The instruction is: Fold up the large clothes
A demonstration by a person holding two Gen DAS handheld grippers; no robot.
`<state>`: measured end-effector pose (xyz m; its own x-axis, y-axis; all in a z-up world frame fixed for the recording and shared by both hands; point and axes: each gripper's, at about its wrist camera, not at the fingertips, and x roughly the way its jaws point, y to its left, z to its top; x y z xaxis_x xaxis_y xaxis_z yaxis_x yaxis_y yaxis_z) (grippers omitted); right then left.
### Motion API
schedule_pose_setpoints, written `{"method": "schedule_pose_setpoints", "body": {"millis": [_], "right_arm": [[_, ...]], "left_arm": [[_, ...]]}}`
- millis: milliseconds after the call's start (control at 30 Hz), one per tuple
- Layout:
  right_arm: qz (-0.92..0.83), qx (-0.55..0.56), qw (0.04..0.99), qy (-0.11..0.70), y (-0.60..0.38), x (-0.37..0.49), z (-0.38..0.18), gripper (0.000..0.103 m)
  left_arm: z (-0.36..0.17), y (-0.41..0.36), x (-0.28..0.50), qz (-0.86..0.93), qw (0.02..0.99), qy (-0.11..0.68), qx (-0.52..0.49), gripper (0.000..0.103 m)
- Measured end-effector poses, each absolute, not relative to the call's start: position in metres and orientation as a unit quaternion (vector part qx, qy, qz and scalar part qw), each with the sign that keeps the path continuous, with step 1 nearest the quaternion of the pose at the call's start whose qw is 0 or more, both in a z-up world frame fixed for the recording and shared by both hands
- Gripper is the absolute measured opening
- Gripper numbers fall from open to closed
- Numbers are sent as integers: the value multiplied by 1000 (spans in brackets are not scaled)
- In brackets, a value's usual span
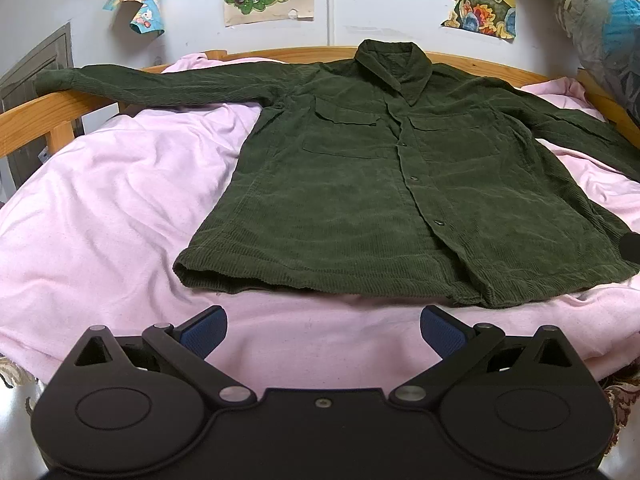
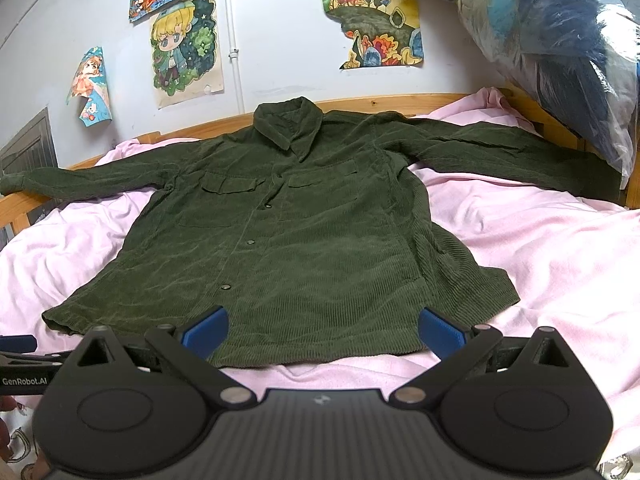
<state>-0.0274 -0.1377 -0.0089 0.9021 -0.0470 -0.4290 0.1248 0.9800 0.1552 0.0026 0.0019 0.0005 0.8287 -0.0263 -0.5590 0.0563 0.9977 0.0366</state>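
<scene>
The left hand-held gripper (image 1: 323,334) hangs low over the near edge of the bed, its blue-padded fingers (image 1: 206,330) spread wide with nothing between them but pink sheet (image 1: 100,208). The right hand-held gripper (image 2: 323,334) is likewise wide open and empty, its tips just over the hem of the jacket (image 2: 280,248). In the right wrist view the left tool shows at the far left edge, and its side reads "GenRobot.AI" (image 2: 24,381). Both point forward along the bed, level and side by side.

The jacket, dark green corduroy, lies flat and face up on the sheet, hem toward the grippers, collar (image 1: 394,66) at the far rail. It is buttoned down the front, with two flapped chest pockets. Its sleeves spread out to both sides; the one on the left drapes over the wooden bed frame (image 1: 36,110).

Behind, drawings (image 2: 186,46) are stuck to the pale wall. A clear bag (image 2: 560,40) of dark stuff sits at the far right.
</scene>
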Motion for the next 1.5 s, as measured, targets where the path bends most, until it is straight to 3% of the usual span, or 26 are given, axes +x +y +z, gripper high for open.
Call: {"method": "schedule_pose_setpoints", "body": {"millis": [1500], "right_arm": [[-50,95,966,235,-142,-23,-14,103]], "left_arm": [[-2,2,6,-21,954,298,28,102]]}}
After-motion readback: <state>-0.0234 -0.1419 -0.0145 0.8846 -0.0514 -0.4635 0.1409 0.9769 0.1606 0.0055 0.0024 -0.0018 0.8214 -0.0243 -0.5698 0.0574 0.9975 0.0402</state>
